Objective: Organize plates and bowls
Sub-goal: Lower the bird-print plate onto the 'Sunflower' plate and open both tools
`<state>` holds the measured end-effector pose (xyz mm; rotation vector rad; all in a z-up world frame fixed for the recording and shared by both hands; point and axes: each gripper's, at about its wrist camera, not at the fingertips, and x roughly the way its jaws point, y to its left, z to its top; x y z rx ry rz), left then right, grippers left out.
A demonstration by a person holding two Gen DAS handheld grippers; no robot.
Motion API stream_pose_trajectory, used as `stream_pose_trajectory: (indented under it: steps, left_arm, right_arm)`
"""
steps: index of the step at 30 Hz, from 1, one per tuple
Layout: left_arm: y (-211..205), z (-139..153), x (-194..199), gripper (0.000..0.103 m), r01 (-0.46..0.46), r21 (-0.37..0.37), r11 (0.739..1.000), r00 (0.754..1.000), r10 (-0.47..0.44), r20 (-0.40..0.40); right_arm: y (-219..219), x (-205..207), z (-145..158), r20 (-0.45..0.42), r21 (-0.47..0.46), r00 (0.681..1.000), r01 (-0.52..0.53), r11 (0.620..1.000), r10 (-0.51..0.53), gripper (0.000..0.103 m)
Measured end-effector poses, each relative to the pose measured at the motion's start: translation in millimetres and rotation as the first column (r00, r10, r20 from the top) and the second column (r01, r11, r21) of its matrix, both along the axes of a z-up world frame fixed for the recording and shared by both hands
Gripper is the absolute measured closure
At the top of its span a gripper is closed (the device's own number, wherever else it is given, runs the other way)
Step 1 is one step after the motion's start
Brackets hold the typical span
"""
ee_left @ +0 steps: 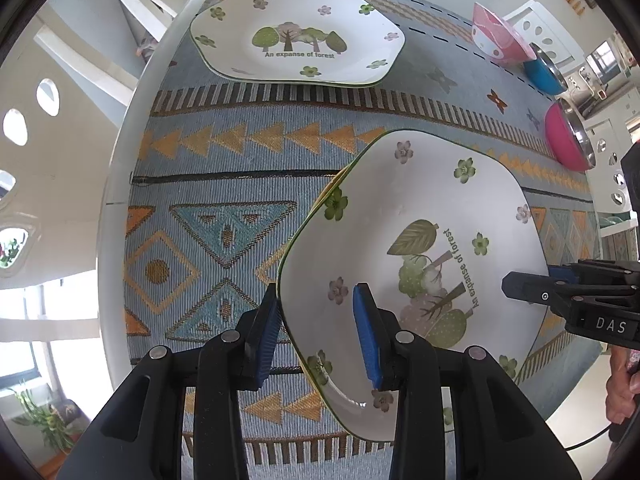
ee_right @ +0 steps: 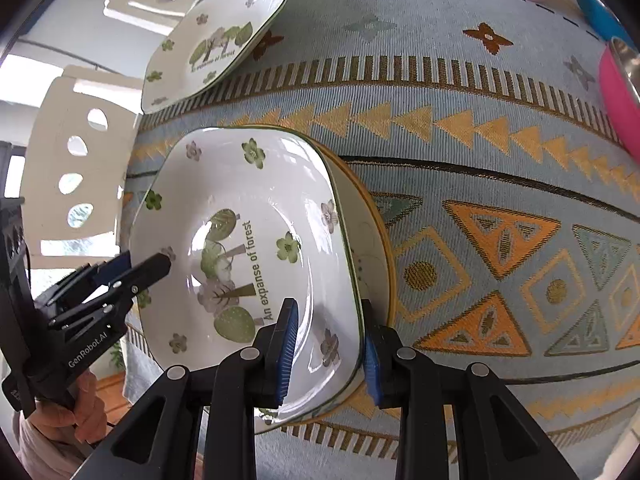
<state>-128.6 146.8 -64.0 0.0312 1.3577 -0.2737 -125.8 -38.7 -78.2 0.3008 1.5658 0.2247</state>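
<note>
The forest-print plate (ee_left: 416,248) sits between the two tools, the left tool (ee_left: 316,328) clamped on its left rim and the right tool (ee_right: 328,344) clamped on its right rim, over a yellow-rimmed dish (ee_right: 376,248) on the tabletop (ee_left: 224,216). The second forest plate (ee_left: 296,36) lies at the far left, well apart, so the held plate likely travels far and leftward to stack

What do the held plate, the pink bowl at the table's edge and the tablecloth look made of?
Held plate: glazed ceramic by the look, with glossy white surface and sharp window reflections. Pink bowl: probably steel with a pink outer shell; its rim and inside shine silvery. Tablecloth: woven fabric, matte, with visible ribbed weave.
</note>
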Motion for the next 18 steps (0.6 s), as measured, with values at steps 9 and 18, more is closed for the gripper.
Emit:
stream_pose_trajectory:
  steps: [9, 18]
  left_arm:
    - [-4, 5, -1, 0.071, 0.04, 0.011, 0.999, 0.999, -0.04, 0.004]
    - [-3, 24, 8, 0.069, 0.041, 0.042, 0.998, 0.999, -0.042, 0.027]
  right_arm:
    - [-3, -1, 16, -0.003, -0.082, 1.0, 0.003, 0.997, -0.003, 0.074]
    - [-7, 8, 32, 0.011, -0.079, 1.0, -0.009, 0.997, 0.01, 0.074]
